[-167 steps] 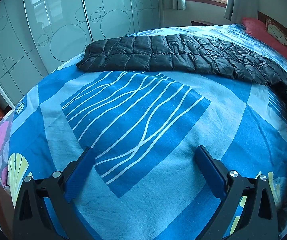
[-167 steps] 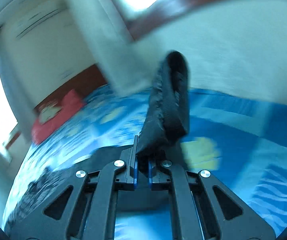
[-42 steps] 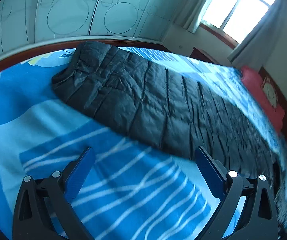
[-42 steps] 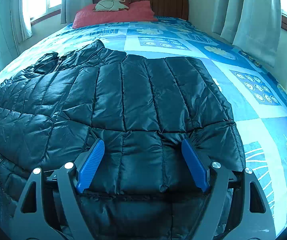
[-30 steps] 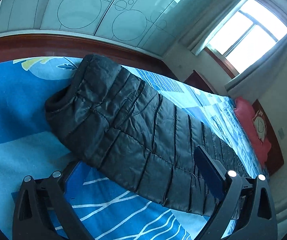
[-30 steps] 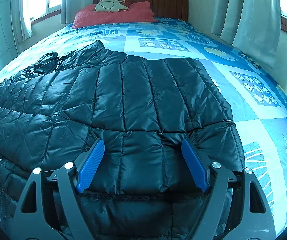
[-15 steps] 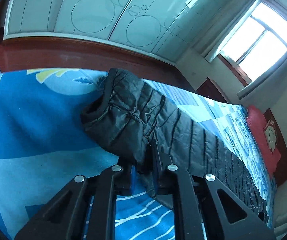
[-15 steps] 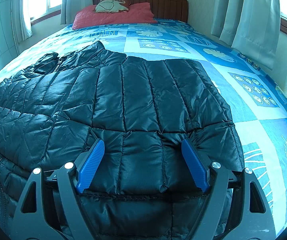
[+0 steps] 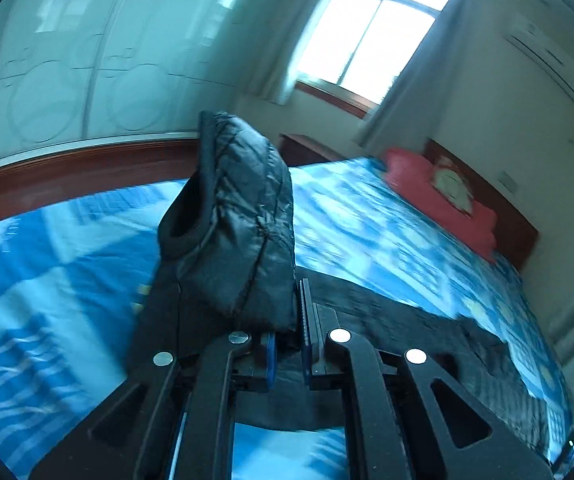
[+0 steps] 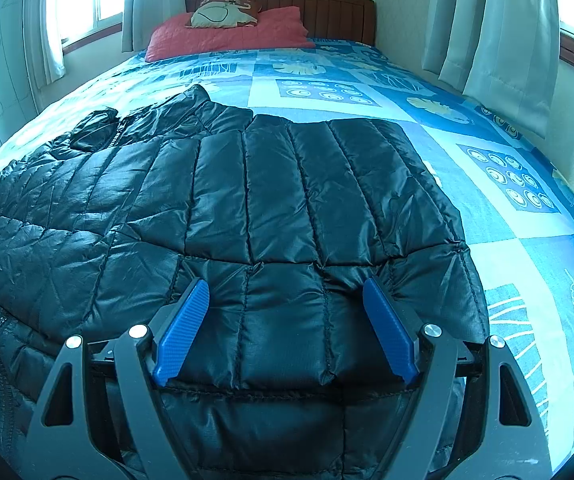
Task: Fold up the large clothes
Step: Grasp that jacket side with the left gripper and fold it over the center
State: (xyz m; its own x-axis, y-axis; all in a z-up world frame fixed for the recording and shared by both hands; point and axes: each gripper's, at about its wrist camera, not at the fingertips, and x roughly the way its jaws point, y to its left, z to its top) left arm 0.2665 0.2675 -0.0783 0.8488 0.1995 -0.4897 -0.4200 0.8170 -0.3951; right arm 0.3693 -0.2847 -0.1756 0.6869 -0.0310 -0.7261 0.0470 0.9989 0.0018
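A black quilted puffer jacket (image 10: 271, 200) lies spread across the blue patterned bed (image 10: 507, 220). In the left wrist view its sleeve end (image 9: 239, 232) is lifted off the bed, cuff opening showing at the left, and my left gripper (image 9: 289, 320) is shut on it. The rest of the jacket (image 9: 427, 332) trails down to the right. In the right wrist view my right gripper (image 10: 287, 304) hovers low over a folded sleeve on the jacket's near part, its blue pads (image 10: 183, 328) wide apart and open, gripping nothing.
A red pillow (image 10: 227, 34) and wooden headboard (image 10: 327, 12) are at the far end of the bed. Curtains (image 10: 499, 36) hang on the right, a window (image 9: 371, 36) and glass wardrobe doors (image 9: 67, 68) border the other sides.
My left gripper went from open beside the sleeve to shut on it, then lifted it off the bed and swung toward the headboard. The right gripper stayed still.
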